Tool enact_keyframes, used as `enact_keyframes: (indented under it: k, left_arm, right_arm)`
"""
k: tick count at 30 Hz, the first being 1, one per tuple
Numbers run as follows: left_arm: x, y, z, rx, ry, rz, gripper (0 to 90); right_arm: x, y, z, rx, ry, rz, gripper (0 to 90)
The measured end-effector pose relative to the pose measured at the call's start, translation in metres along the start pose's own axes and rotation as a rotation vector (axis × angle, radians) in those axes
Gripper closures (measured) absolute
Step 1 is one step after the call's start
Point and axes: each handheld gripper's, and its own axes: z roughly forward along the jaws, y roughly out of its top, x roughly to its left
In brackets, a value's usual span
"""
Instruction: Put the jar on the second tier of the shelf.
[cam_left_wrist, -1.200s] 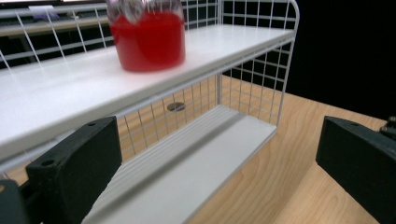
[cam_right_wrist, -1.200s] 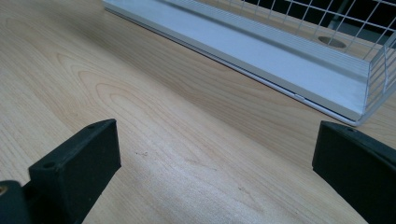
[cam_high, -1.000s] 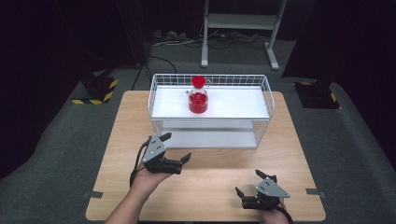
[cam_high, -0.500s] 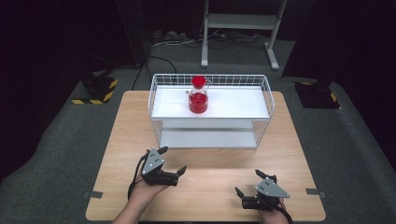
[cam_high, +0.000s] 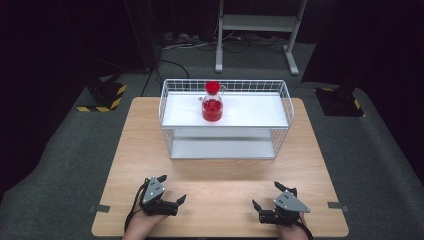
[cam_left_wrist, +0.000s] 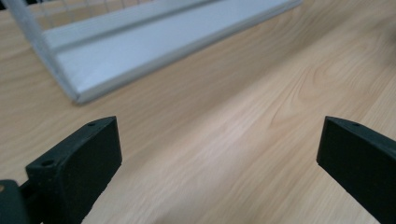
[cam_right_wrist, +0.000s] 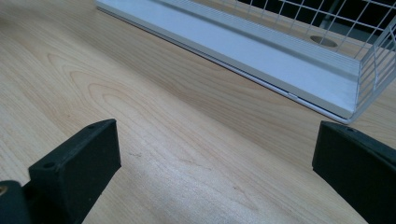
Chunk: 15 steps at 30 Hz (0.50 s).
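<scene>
Jug: red-lidded glass jug (cam_high: 212, 102) holding red liquid, standing upright on the white top shelf of the wire rack (cam_high: 285, 102), left of the shelf's middle, toward 12 o'clock on the table (cam_high: 220, 195).
Rack position: far half of the table, long side facing the person; a lower white shelf sits under the top one.
Left hand pose: left hand (cam_high: 142, 224) comes in from the bottom edge at about 7 o'clock, low over the near table edge; left tongs (cam_high: 176, 201) point toward 3 o'clock, grey plate on top.
Right hand pose: right hand (cam_high: 290, 227) enters at about 5 o'clock, also low at the near edge; right tongs (cam_high: 269, 196) point toward 10 o'clock.
Cut off: both forearms are cropped by the bottom of the high view; only the wrists show.
Hard to make out: the left gripper view is blurred at its right edge; whether the tongs rest on the wood or hover just above it cannot be told.
Left tongs state: jaws spread wide in the left gripper view, bare wood between them, the rack's lower corner beyond.
Right tongs state: jaws wide apart in the right gripper view, holding nothing, the rack's base rail beyond.
Separation: both tongs are well apart from the rack and jug.
</scene>
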Motion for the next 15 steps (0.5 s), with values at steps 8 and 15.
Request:
enact_keyframes:
  k: [8, 15]
  left_arm:
    - [0.0053, -0.0089, -0.0085, 0.132, 0.033, 0.17, 0.9]
    - [-0.0002, -0.0111, -0.0122, 0.086, 0.038, 0.224, 1.4]
  right_arm:
    - [0.0034, 0.0002, 0.0003, 0.006, -0.029, -0.022, 0.6]
    - [0.0051, -0.0003, -0.0008, -0.007, -0.046, -0.033, 0.6]
